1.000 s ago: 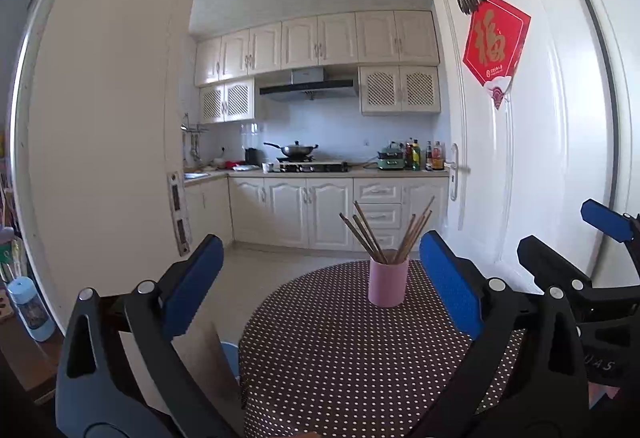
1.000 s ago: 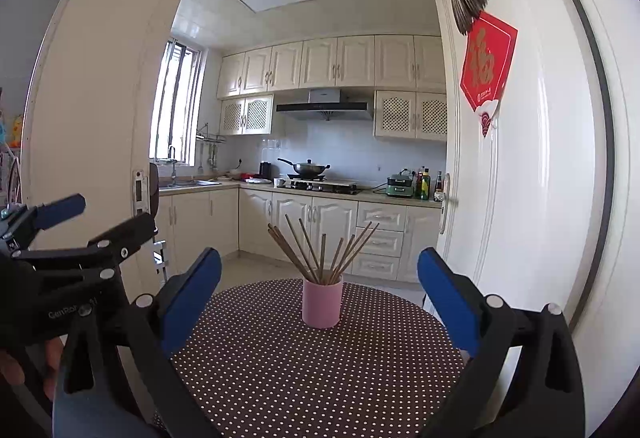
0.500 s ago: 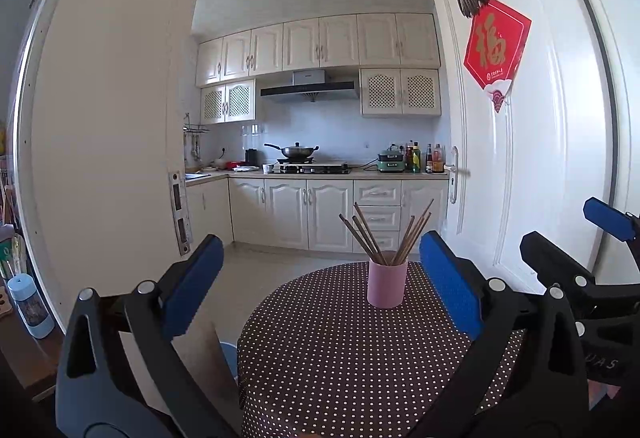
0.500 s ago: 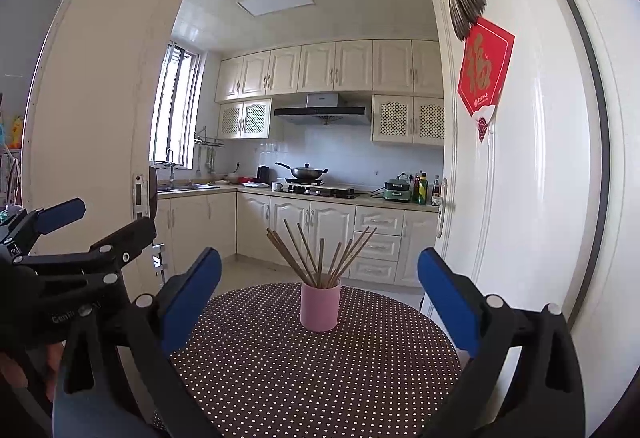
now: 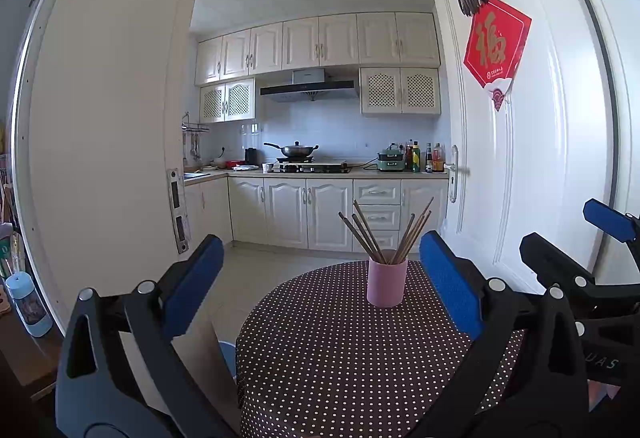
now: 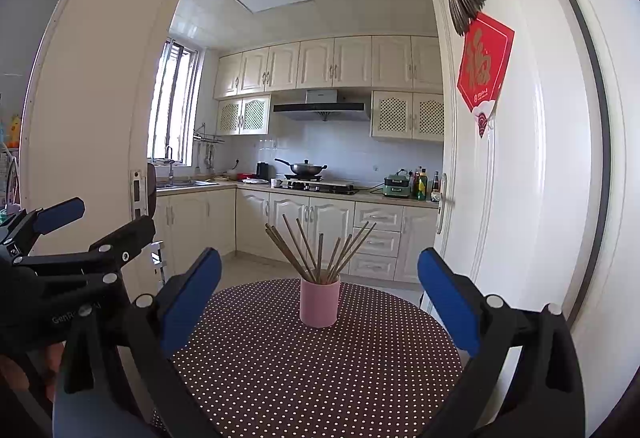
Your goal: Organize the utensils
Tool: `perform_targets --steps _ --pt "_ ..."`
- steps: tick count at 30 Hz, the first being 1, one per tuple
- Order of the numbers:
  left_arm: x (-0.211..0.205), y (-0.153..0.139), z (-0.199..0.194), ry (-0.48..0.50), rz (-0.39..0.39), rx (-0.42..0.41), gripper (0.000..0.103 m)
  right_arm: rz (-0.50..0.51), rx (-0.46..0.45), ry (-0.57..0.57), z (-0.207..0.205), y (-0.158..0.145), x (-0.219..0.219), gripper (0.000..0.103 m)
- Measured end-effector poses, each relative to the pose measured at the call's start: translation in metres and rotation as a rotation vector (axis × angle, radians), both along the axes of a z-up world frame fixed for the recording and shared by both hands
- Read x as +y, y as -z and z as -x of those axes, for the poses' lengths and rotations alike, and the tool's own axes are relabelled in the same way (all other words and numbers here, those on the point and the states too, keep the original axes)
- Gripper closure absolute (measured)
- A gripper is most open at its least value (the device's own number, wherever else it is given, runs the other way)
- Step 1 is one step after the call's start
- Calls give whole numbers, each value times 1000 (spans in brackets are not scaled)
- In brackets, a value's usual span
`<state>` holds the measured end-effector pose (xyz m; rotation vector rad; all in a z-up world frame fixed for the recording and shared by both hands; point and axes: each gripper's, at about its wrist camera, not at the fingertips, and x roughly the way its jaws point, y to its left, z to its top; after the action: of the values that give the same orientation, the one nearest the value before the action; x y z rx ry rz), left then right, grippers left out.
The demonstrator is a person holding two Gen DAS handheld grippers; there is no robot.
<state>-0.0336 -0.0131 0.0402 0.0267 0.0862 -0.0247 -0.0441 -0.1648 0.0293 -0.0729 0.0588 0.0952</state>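
Note:
A pink cup (image 5: 387, 284) stands upright near the far edge of a round table with a dark polka-dot cloth (image 5: 340, 358). Several brown chopsticks (image 5: 368, 234) fan out of it. The cup also shows in the right wrist view (image 6: 319, 302), with the chopsticks (image 6: 320, 254) and the cloth (image 6: 300, 370). My left gripper (image 5: 320, 278) is open and empty, short of the cup. My right gripper (image 6: 320, 294) is open and empty, with the cup centred between its fingers but farther away. Each gripper shows at the edge of the other's view.
A white door (image 5: 520, 157) with a red decoration (image 5: 496, 49) stands open just right of the table. A white door frame (image 5: 100, 157) is on the left. A kitchen with cabinets (image 5: 304, 213) and a stove lies behind. A blue bottle (image 5: 28, 302) stands at far left.
Both views have drifted very slightly; the right gripper has tilted up a little. The cup and chopsticks have not moved, and both grippers stay open.

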Motion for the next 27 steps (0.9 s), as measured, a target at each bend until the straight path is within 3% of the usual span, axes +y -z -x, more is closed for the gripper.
perform_targets --steps 27 --pt "2 4 -3 -1 1 5 6 0 14 -1 -1 -1 3 8"
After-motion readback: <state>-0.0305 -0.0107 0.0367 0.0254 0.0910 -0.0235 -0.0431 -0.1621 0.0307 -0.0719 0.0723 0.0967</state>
